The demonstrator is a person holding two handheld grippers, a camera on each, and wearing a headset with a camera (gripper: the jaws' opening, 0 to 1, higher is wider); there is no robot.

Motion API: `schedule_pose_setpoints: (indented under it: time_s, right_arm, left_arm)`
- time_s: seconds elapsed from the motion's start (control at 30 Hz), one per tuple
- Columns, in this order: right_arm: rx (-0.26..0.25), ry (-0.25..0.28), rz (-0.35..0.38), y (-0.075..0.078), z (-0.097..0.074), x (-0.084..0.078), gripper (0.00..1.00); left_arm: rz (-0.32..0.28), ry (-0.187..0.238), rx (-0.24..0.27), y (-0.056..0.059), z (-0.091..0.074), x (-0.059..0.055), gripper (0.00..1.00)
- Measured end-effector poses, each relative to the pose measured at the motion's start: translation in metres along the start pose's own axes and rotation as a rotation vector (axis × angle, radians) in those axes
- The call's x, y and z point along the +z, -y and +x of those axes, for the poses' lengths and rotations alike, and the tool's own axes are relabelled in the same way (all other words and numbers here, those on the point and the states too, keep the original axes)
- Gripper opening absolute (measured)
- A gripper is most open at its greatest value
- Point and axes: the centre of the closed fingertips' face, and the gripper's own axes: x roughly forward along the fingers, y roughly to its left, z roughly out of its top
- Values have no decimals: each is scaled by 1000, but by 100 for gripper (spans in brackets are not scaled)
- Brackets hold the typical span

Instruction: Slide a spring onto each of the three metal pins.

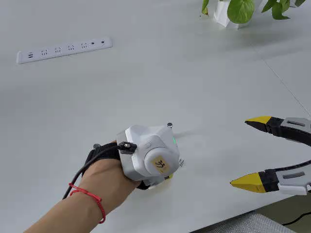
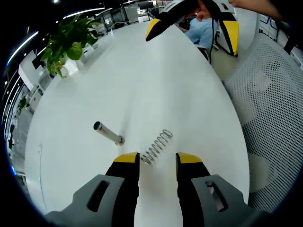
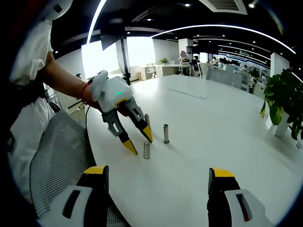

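- Metal pin (image 3: 166,134): a short, silvery cylinder standing upright on the white tabletop (image 3: 227,142), with a slightly wider foot at its base and a plain round top
- Spring (image 2: 157,146): a slim coil of bright wire lying flat on its side on the tabletop, near the pin but apart from it; its near end lies between the yellow tips of the left gripper (image 2: 156,158), whose jaws stand apart on either side, and the rest of the coil runs away from them
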Motion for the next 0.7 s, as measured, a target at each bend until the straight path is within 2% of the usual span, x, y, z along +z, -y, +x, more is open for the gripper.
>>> schedule_pose_setpoints:
  time_s: [0.03, 0.17, 0.47, 0.7]
  right_arm:
    - [-2, 4, 2, 0, 0, 0, 86]
    - [-6, 15, 14, -1, 1, 1, 86]
    - [-1, 9, 5, -3, 3, -2, 86]
    - [-5, 7, 7, -3, 0, -4, 85]
  left_arm:
    - [-19, 16, 0, -1, 0, 4, 26]
    - [-50, 4, 2, 0, -1, 0, 24]
    - [-87, 0, -15, 7, -2, -4, 10]
    - [-89, -8, -13, 9, -3, -5, 7]
